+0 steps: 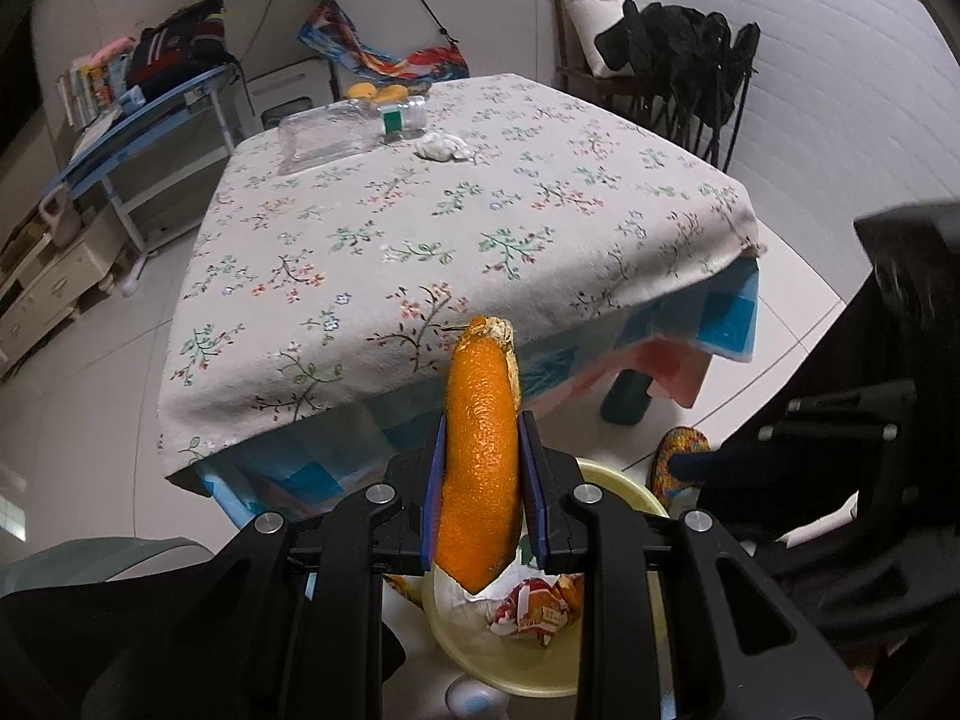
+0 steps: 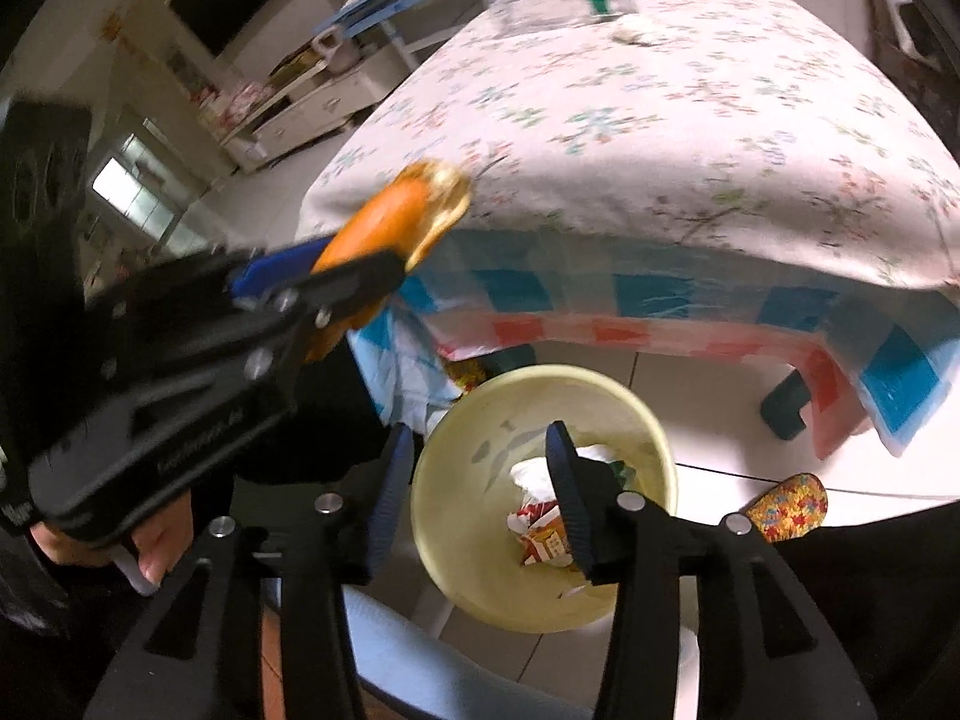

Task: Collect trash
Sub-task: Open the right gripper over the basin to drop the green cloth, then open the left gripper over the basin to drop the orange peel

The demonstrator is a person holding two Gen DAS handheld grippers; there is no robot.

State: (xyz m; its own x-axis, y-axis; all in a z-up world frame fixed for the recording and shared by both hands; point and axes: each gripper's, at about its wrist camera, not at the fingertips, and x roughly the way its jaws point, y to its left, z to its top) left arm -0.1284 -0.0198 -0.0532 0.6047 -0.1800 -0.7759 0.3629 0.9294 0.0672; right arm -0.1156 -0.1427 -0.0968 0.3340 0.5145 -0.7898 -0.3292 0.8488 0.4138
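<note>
Gripping peel (image 1: 482,456), left gripper (image 1: 482,480) is held above bin (image 2: 651,420); right gripper (image 2: 480,492) is spread wide, nothing held.

Orange peel (image 1: 482,456), pale yellow bin (image 2: 654,438), floral white tablecloth (image 1: 420,228).

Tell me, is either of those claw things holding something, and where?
The left gripper pinches an orange peel around its lower half; the right gripper is open, holding nothing.

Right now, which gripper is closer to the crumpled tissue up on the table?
Left, though only slightly. The left gripper, clamping orange peel, sits by the table's near edge; the right gripper hangs lower, over the yellow bin. The crumpled tissue lies across the table.
</note>
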